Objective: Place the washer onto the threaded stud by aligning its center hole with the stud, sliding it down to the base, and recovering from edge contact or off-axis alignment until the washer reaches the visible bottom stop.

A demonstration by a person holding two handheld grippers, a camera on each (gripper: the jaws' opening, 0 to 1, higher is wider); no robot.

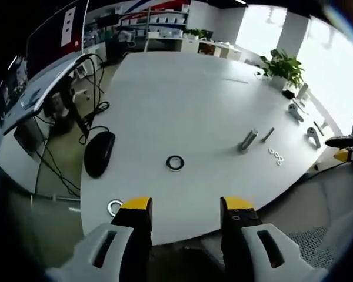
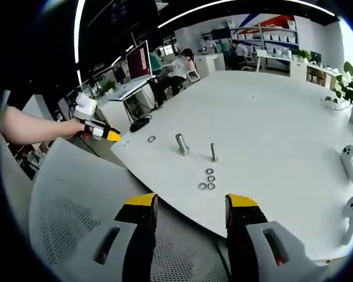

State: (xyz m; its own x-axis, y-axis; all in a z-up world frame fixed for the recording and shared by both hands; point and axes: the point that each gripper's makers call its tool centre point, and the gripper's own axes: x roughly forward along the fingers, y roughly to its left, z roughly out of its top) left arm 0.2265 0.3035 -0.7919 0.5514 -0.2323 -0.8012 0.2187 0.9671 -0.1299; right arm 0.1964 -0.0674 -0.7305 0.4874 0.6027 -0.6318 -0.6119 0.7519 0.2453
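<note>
A thick threaded stud (image 1: 247, 140) (image 2: 182, 144) stands upright on the white table (image 1: 182, 100) (image 2: 270, 117), with a thinner stud (image 1: 267, 134) (image 2: 213, 152) beside it. Three small washers (image 1: 276, 155) (image 2: 207, 180) lie close to the studs. A larger dark washer (image 1: 175, 163) (image 2: 151, 139) lies apart, and another washer (image 1: 114, 207) (image 2: 125, 142) rests near the table edge. My left gripper (image 1: 187, 210) (image 2: 110, 136) hovers open at that edge, empty. My right gripper (image 2: 192, 202) (image 1: 343, 154) is open and empty too, off the table on the studs' side.
A black mouse (image 1: 99, 153) (image 2: 140, 123) sits by the cables at the table edge. Two white controllers (image 1: 295, 111) (image 2: 347, 161) lie past the studs. A potted plant (image 1: 282, 67) stands at the rim. A mesh chair (image 2: 65, 200) is below my right gripper.
</note>
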